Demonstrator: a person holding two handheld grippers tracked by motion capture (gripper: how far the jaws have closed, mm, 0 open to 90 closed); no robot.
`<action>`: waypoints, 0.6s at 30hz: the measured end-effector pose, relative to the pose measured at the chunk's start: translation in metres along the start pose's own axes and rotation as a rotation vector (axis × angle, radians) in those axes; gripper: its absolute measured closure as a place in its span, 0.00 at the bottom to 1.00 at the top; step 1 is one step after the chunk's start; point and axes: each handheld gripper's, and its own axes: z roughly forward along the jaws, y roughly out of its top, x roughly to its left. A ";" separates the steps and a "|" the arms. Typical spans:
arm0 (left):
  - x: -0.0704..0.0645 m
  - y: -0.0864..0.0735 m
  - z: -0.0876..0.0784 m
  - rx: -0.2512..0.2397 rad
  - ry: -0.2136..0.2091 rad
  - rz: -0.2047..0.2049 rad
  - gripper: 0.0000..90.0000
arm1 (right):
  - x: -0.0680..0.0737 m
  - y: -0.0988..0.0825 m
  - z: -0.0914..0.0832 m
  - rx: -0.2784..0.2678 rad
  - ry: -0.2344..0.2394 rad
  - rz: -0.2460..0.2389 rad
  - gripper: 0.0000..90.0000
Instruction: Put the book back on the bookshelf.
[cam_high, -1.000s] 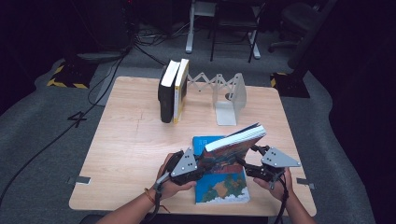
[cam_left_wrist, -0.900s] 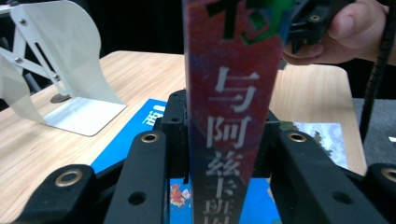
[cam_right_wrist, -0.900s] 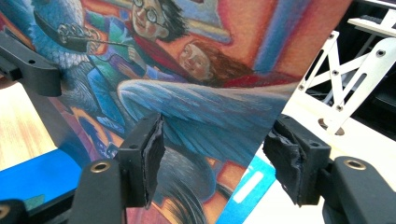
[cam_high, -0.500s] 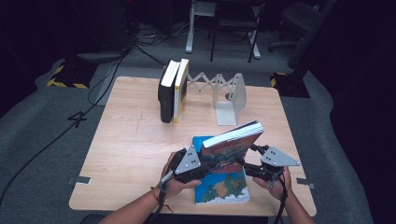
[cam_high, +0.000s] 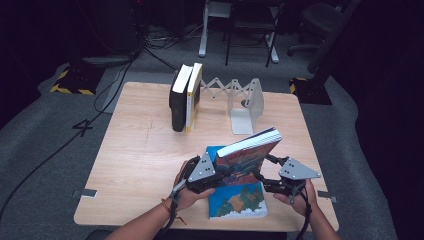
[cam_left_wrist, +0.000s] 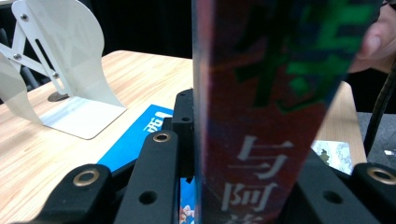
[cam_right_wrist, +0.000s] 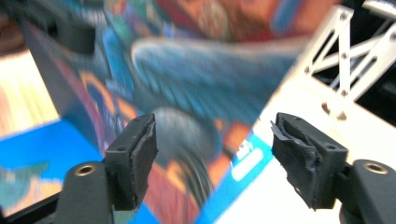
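**Two tools, one book half-raised**

Left tool (cam_high: 212, 176) clamps the spine end of the red book (cam_high: 248, 156), jaws just closed further onto it. Right tool (cam_high: 266, 181) stands released, jaws just widened, nothing between the pads, book cover close ahead. Book tilts up over a blue book (cam_high: 239, 200) lying flat on the worktop (cam_high: 140, 150). Bookend (cam_high: 247, 107) and two upright books (cam_high: 185, 97) stand beyond.

Risk: held by one end only, the red book could swing or slip down.

Since a second ago: the book stands steeper.
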 end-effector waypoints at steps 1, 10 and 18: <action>0.000 0.000 0.000 0.001 -0.002 0.000 0.82 | -0.002 -0.001 -0.001 0.015 0.003 -0.002 0.33; 0.000 0.000 -0.001 0.000 -0.016 0.017 0.82 | -0.018 -0.061 -0.023 0.189 -0.053 0.078 0.31; 0.001 0.000 -0.001 -0.003 -0.020 0.016 0.82 | -0.022 -0.110 -0.037 0.257 -0.068 0.177 0.30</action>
